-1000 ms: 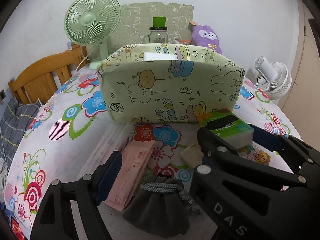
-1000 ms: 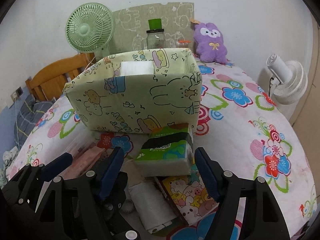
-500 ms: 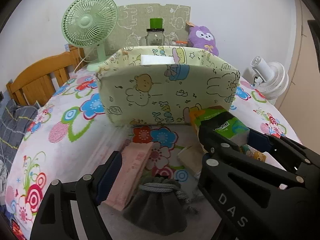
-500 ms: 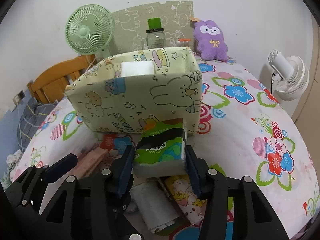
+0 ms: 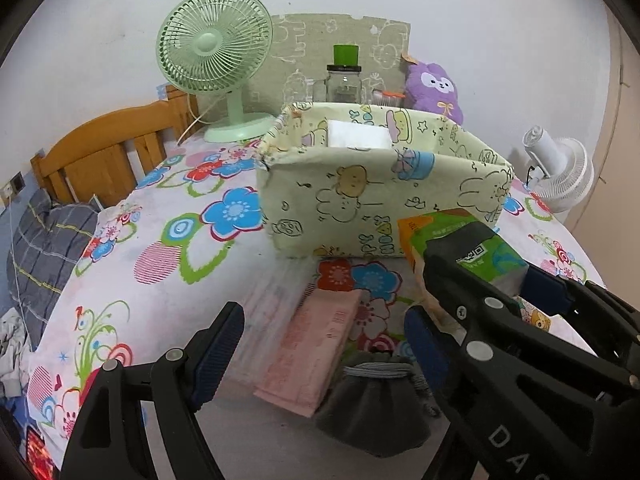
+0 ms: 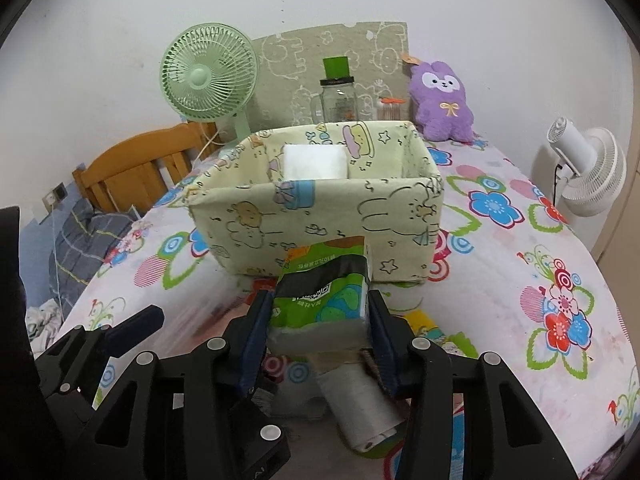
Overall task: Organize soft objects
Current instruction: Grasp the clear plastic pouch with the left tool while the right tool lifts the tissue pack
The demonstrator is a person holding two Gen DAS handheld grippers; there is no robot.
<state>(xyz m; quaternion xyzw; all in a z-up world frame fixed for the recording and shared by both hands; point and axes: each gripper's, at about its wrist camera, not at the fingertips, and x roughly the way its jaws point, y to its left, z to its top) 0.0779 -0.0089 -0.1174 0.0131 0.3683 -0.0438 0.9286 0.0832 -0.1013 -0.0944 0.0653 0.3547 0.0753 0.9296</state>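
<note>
A green tissue pack (image 6: pixel 324 280) is clamped between the blue pads of my right gripper (image 6: pixel 318 308) and hangs above the floral bed, just in front of the cartoon-print fabric box (image 6: pixel 320 216). The box holds a white pack (image 6: pixel 314 162). In the left wrist view the same tissue pack (image 5: pixel 460 240) shows at right in the right gripper (image 5: pixel 496 276). My left gripper (image 5: pixel 322 320) stands open over a pink pack (image 5: pixel 316 352) and a grey drawstring pouch (image 5: pixel 372 400), gripping nothing. A white wrapped roll (image 6: pixel 360 408) and a yellow cartoon pack (image 6: pixel 424 322) lie under the right gripper.
Behind the box stand a green desk fan (image 5: pixel 214 46), a glass jar with a green lid (image 6: pixel 338 96) and a purple plush (image 6: pixel 442 100). A white fan (image 6: pixel 584 172) is off the bed's right edge. A wooden headboard (image 5: pixel 100 152) is at left.
The right gripper's jaws closed onto the green tissue pack and lifted it off the bed. The left gripper stayed open and shifted only slightly.
</note>
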